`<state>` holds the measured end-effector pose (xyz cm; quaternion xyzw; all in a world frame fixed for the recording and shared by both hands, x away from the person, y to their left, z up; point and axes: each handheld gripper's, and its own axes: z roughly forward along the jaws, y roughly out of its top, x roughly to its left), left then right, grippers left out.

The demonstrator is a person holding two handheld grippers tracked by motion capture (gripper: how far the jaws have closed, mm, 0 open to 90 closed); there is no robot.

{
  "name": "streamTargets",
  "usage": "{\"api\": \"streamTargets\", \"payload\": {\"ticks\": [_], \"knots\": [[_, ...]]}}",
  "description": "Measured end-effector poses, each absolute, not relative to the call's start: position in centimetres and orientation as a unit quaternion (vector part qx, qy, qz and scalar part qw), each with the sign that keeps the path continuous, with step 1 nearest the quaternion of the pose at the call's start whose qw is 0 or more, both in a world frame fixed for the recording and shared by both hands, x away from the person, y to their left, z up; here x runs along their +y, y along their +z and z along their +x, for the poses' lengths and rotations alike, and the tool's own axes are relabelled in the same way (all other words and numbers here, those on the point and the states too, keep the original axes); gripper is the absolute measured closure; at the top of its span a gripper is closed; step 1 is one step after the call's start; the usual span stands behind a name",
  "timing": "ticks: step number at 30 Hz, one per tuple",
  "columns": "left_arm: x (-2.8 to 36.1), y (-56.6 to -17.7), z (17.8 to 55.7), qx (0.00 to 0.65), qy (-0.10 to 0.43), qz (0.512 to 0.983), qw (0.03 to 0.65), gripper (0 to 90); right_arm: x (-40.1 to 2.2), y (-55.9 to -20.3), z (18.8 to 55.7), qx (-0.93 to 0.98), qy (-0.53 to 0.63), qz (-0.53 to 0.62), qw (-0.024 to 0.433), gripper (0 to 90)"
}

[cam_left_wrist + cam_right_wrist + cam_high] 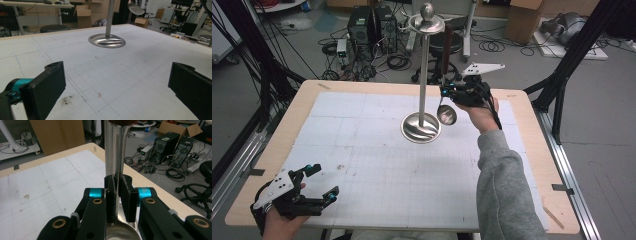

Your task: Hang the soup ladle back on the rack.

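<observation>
From above, your right gripper (451, 93) holds a shiny steel ladle (446, 114) beside the tall steel stand (422, 85), while your left gripper (115, 82) rests wide open, holding nothing, and your right gripper's view shows its jaws clamped on the ladle's handle (118, 170).

The table (272, 150) is made of light wood and has a white sheet with thin grid lines on top. The floor (602, 125) is grey. Behind the table, black computer boxes (372, 27) sit on the floor with lots of tangled black cables (397, 62). A brown cardboard box (524, 20) stands nearby. Black metal bars (579, 47) lean up at the sides.
</observation>
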<state>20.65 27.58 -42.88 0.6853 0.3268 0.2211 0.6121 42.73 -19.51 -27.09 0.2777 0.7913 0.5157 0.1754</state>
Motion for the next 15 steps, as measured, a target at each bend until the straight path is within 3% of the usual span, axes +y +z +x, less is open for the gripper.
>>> {"api": "streamTargets", "payload": {"ticks": [9,15], "knots": [[27.44,-42.94,20.76,0.325,0.220,0.689,0.609,1.7,-19.21,-27.15,42.61,0.785,0.520,0.281,0.185,81.5],[27.49,-42.88,20.78,0.324,0.220,0.687,0.612,1.7,-19.43,-26.77,42.30,0.766,0.543,0.283,0.194,64.1]]}}
